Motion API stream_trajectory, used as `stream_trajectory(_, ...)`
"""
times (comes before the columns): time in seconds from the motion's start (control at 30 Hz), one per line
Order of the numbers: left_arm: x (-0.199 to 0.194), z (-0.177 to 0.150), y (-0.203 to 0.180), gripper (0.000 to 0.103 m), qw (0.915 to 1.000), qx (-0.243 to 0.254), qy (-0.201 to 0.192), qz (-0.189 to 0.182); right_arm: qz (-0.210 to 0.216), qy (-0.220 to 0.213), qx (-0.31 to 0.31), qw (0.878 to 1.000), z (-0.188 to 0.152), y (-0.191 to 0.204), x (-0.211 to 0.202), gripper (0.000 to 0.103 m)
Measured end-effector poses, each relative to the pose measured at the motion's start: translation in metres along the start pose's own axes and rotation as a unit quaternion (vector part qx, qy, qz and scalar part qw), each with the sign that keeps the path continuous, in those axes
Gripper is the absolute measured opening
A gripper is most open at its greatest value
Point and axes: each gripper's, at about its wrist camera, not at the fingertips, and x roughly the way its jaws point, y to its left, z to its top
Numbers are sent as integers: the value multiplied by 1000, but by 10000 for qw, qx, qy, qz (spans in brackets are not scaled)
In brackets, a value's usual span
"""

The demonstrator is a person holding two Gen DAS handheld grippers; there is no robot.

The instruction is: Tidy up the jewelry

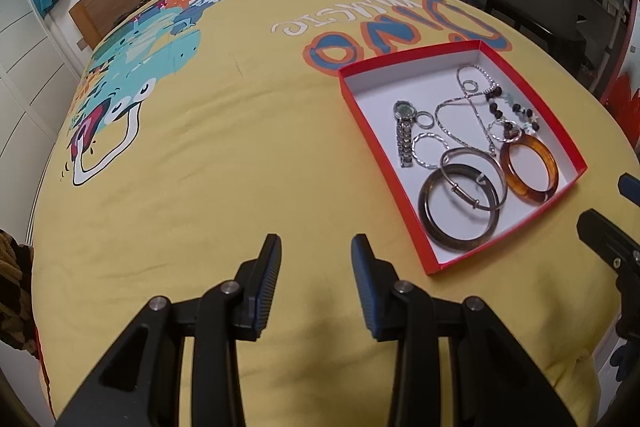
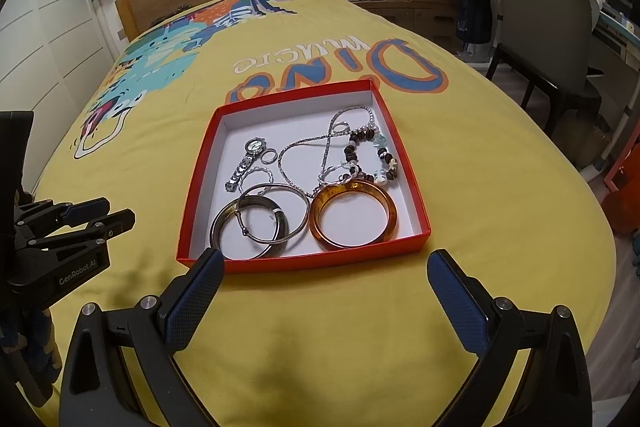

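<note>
Your left claw (image 1: 316, 251) and right claw (image 2: 322, 267) both hang released, gripping nothing, over the yellow bed (image 2: 360, 327). The red box (image 2: 404, 155) of jewelry sits at twelve o'clock from your right claw, two o'clock from your left.

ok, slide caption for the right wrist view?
Open right gripper poised before a red box of bangles, chains and a watch on a yellow bedspread.
</note>
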Motion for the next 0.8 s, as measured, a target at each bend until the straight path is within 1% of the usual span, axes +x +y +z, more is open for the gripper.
stream_trajectory(0.23, 3, -2, -3, 35, 10000, 48, 58, -4, 8, 23, 22, 10000, 0, -2, 1, 100)
stream_trajectory(0.27, 3, -3, -4, 36, 10000, 60, 75, -10, 9, 23, 23, 10000, 0, -2, 1, 100)
stream_trajectory(0.3, 4, -3, -4, 41, 9999, 65, 86, -7, 9, 22, 30, 10000, 0, -2, 1, 100)
stream_trajectory(0.37, 5, -5, -5, 44, 9999, 67, 109, 10, 11, 26, 44, 10000, -1, -3, 2, 100)
stream_trajectory(0.57, 6, -8, -5, 45, 9998, 96, 178, 12, 4, 45, 51, 10000, 0, -6, 5, 100)
stream_trajectory(0.8, 3, -10, -8, 45, 9997, 172, 148, 2, -4, 32, 40, 10000, 1, -7, 4, 100)
